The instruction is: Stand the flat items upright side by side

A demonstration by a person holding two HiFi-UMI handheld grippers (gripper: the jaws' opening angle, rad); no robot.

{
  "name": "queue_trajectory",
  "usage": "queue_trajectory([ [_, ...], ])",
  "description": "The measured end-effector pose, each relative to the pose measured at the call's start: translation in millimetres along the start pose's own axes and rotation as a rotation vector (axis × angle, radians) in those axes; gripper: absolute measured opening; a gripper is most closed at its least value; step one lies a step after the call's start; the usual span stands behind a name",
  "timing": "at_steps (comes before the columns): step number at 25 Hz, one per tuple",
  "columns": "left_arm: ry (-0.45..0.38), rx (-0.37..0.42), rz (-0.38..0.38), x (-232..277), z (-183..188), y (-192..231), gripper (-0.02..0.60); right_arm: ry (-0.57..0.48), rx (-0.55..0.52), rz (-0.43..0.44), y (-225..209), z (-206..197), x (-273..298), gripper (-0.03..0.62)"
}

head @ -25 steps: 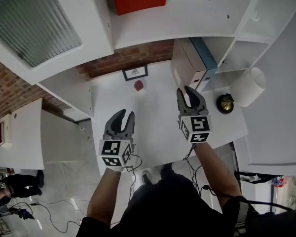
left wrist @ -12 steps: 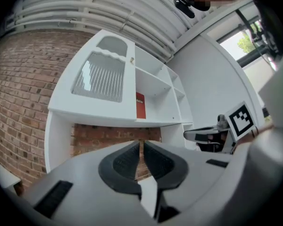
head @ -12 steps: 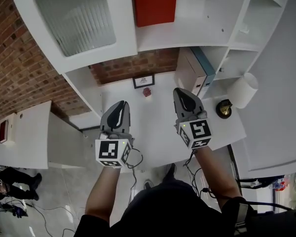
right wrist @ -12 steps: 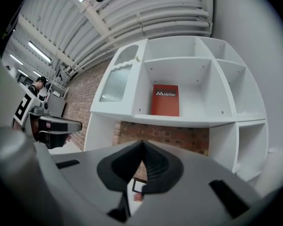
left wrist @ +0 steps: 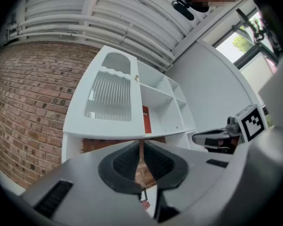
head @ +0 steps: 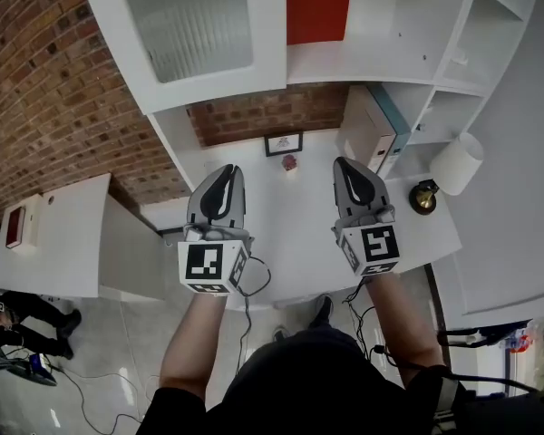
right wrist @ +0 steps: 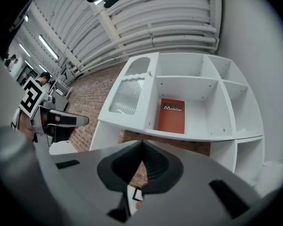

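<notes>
The head camera looks steeply down from above the person onto the white desk (head: 290,234), with the left gripper (head: 227,172) and the right gripper (head: 344,165) close below it. Each gripper camera sits right behind its own jaws and faces slightly upward at the white shelf unit (left wrist: 155,93) against the brick wall (left wrist: 33,102). All three views share the red panel (right wrist: 172,116) and the ribbed-glass door (right wrist: 127,97).

The red panel (head: 319,16) reads "Mobilier" (in white letters).
</notes>
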State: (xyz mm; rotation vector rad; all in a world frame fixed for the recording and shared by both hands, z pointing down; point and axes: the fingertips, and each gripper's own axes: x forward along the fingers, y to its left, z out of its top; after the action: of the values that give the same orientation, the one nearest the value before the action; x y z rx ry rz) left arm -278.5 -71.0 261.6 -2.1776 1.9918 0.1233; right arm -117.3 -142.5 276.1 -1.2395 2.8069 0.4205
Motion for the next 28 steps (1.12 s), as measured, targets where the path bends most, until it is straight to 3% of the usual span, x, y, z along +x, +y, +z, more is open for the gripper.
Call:
queue_trajectory([
  [28,-0.023,-0.017,-0.002,-9.3,4.8,20.9,0.031,-0.020,0.010,-0.006,14.7,15.1,-0.7,-0.002],
])
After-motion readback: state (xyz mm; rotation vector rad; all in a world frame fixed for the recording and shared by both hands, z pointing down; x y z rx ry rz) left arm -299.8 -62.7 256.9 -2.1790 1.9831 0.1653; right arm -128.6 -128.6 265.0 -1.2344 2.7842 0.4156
